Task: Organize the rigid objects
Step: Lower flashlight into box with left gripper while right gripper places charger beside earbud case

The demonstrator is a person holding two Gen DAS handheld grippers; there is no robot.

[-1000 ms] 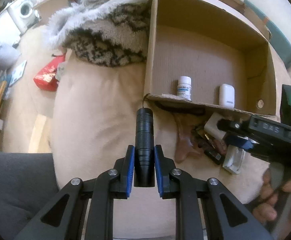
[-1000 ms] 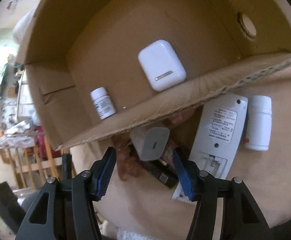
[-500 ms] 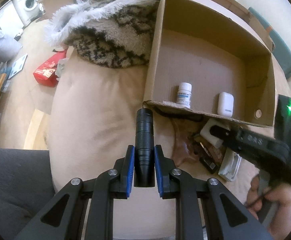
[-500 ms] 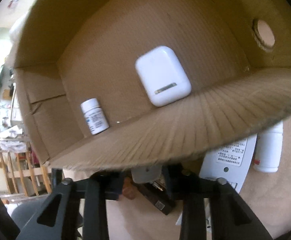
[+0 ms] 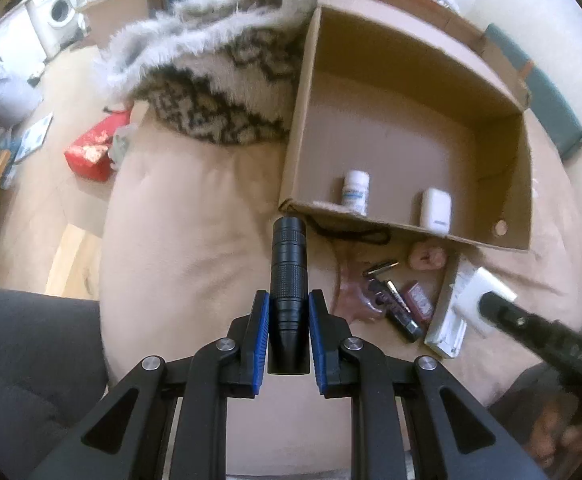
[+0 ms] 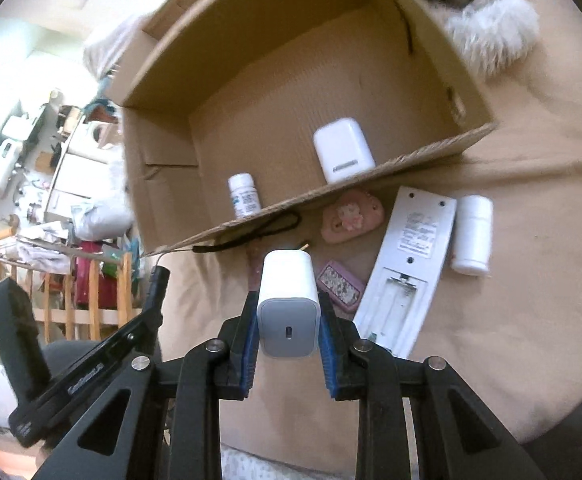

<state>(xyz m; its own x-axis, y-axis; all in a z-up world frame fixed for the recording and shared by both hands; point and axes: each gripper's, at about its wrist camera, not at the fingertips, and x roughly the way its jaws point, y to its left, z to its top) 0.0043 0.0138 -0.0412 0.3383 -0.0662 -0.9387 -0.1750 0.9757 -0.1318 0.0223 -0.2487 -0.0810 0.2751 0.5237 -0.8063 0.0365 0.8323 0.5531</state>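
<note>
We're holding two loads: left gripper (image 5: 289, 322) fingers clamping black flashlight (image 5: 289, 280), right gripper (image 6: 288, 326) fingers pinching white charger (image 6: 289, 302) above bed; risking clipping cardboard box (image 6: 391, 164) front wall, charger slipping

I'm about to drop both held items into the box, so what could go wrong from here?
The black flashlight sticks far out of the left gripper; its tip could catch the cardboard box front wall. The white charger in the right gripper is smooth and could slip.
</note>
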